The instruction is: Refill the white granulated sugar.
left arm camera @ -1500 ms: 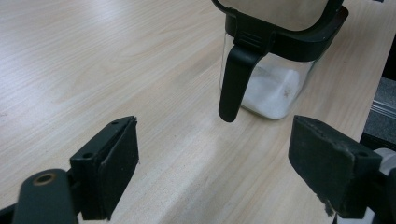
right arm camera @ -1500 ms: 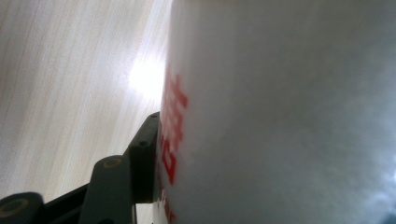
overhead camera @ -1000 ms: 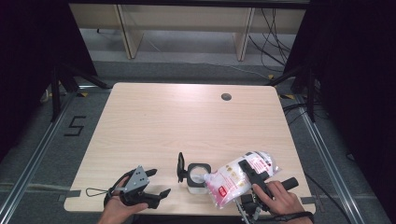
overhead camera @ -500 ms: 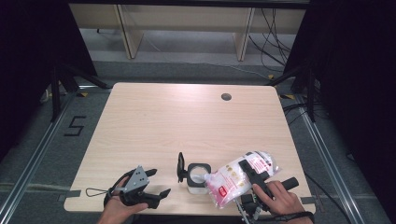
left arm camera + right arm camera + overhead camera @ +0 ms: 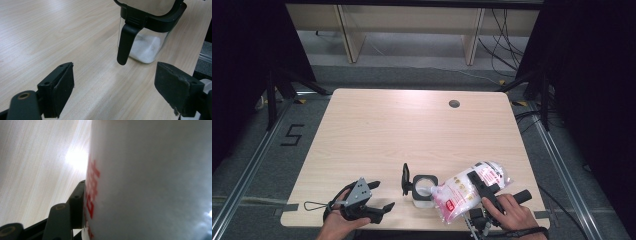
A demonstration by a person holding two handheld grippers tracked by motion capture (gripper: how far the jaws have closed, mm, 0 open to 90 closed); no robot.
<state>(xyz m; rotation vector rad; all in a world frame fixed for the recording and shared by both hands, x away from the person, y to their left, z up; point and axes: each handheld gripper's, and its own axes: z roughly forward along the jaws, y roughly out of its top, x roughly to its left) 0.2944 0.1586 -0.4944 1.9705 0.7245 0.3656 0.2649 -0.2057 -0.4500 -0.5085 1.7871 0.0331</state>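
Observation:
A clear square jar [image 5: 422,190] with a black rim stands near the table's front edge, its black lid [image 5: 405,179] flipped open to the left. White powder lies in the bottom of the jar [image 5: 146,46]. A plastic bag [image 5: 462,192] of white powder with red print is tilted with its low corner at the jar's mouth. My right gripper [image 5: 480,189] is shut on the bag, and one of its pads [image 5: 78,203] presses the bag's side [image 5: 150,182]. My left gripper [image 5: 379,200] rests on the table left of the jar, open, nothing between its jaws [image 5: 115,92].
The light wooden table [image 5: 412,130] has a round cable hole [image 5: 454,104] at the back right. The jar and bag sit close to the front edge, as do both hands. Wooden shelving and cables stand beyond the table's far side.

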